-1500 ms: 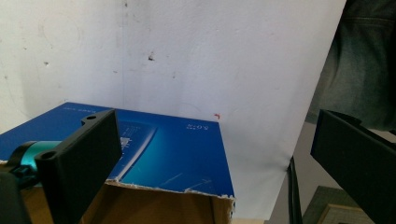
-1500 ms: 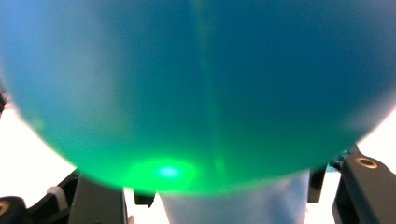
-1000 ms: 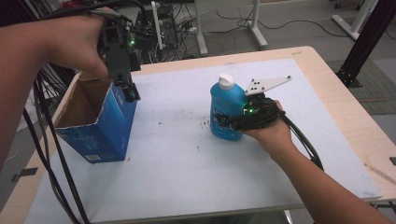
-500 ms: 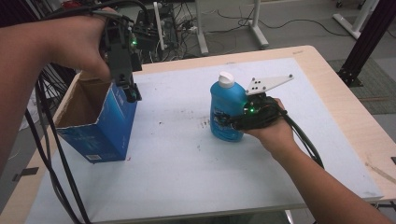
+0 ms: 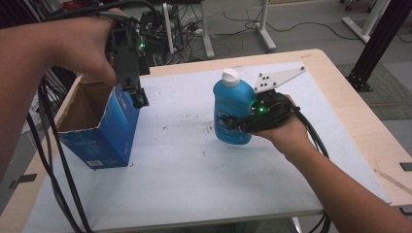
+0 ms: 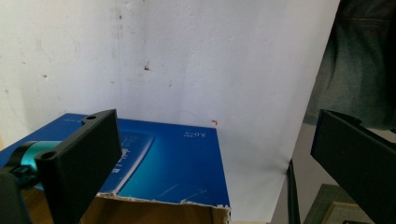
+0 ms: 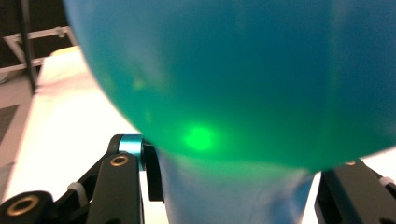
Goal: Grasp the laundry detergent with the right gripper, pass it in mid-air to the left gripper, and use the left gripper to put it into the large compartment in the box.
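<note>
While the right gripper point(image 5: 233, 122) clasped the upright blue bottle point(image 5: 232, 109), the open box point(image 5: 99, 127) stood well left, under the released left gripper point(image 5: 136, 94).

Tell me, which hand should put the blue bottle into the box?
The right one, probably. The right gripper is already shut on the blue bottle and tilts it toward the open box. The left gripper hangs open over the box's near wall, holding nothing.
</note>
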